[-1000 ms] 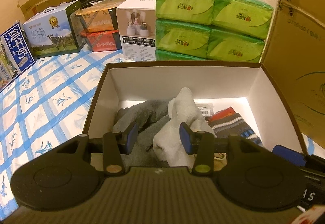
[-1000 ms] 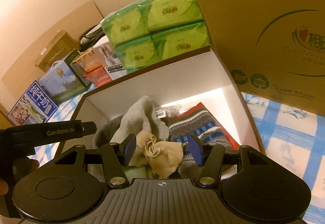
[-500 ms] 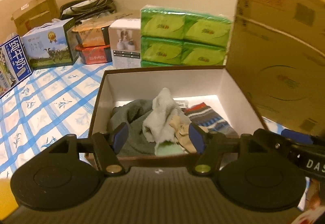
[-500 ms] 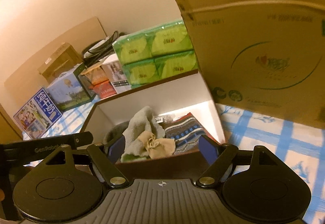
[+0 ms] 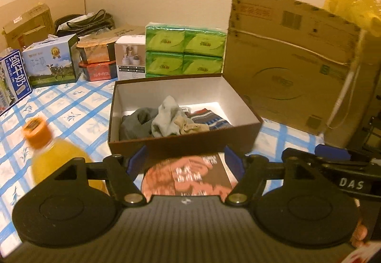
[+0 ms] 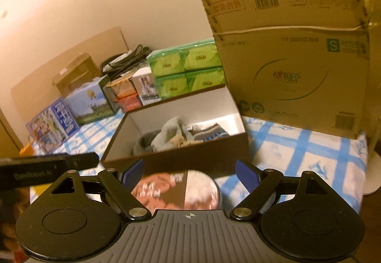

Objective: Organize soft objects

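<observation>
2 hand-held grippers are backing away from the brown box (image 5: 185, 141), and both are coming out empty. A second ago the left hand-held gripper (image 5: 184, 163) was down inside with its jaws around a pale grey cloth, and the right hand-held gripper (image 6: 189, 173) was reaching in over a small beige bundle. Now both sets of jaws have just been opening and are standing wide, with nothing between the blue pads except the view of a round printed packet (image 5: 188, 174) lying on the surface in front of the box.

The soft things are sitting where they were let go: the pale grey cloth (image 5: 166, 117) is heaped in the middle of the box, the beige bundle (image 5: 190, 126) is resting against its near side, a darker grey piece (image 5: 135, 120) is slumping at the left, and a striped sock (image 5: 209, 120) is lying at the right. All 4 are inside the walls, none hanging over the rim.

An orange bottle (image 5: 45, 151) is coming into the left view, blurred, just beside the left jaw on the blue-checked cloth (image 5: 71, 108).

I am reading this as a drop-off finishing; no other loose soft item is showing in either view, so I cannot tell whether any are left to gather
</observation>
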Demonstrator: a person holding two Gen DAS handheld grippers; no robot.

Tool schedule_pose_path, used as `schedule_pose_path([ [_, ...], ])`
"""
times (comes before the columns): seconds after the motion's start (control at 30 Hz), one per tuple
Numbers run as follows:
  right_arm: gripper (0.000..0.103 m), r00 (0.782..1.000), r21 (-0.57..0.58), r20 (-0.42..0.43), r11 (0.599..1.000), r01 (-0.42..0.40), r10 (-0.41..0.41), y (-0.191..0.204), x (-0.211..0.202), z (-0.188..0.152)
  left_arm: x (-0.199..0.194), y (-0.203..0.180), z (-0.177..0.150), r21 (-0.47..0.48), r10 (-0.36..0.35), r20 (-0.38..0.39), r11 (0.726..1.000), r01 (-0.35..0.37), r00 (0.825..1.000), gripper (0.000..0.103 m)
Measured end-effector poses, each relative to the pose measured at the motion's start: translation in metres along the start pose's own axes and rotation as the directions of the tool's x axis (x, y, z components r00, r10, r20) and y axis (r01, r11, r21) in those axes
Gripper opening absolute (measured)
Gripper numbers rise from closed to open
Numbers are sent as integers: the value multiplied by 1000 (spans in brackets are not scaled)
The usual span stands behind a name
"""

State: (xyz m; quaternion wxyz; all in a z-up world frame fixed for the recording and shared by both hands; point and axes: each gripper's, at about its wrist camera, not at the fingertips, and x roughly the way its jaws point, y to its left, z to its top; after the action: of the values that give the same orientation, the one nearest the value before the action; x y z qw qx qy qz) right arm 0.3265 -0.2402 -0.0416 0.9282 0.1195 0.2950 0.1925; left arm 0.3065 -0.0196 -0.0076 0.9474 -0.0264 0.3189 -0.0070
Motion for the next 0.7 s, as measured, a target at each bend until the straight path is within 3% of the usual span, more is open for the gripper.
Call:
schedule_pose_path([
  [0.3,85,997,-81,-1,994,79,-79,32,-54,-46,-70,-1,-53,17,14,10,1000,-15,1000,80],
  [0.43,85,997,-91,1,993,73,-73,42,-76,-68,-96,-2,-79,41,35,8,999,-35,999,82],
  [0.57,85,1000,-96,-3,995,13,-14,48,-98,-89,-121,-3,-104,58,71,13,996,-71,997,85],
  [0.7,85,999,-95,-36,995,27,-30,56,-111,-106,-140,0,-126,51,77,-6,996,-76,997,85],
])
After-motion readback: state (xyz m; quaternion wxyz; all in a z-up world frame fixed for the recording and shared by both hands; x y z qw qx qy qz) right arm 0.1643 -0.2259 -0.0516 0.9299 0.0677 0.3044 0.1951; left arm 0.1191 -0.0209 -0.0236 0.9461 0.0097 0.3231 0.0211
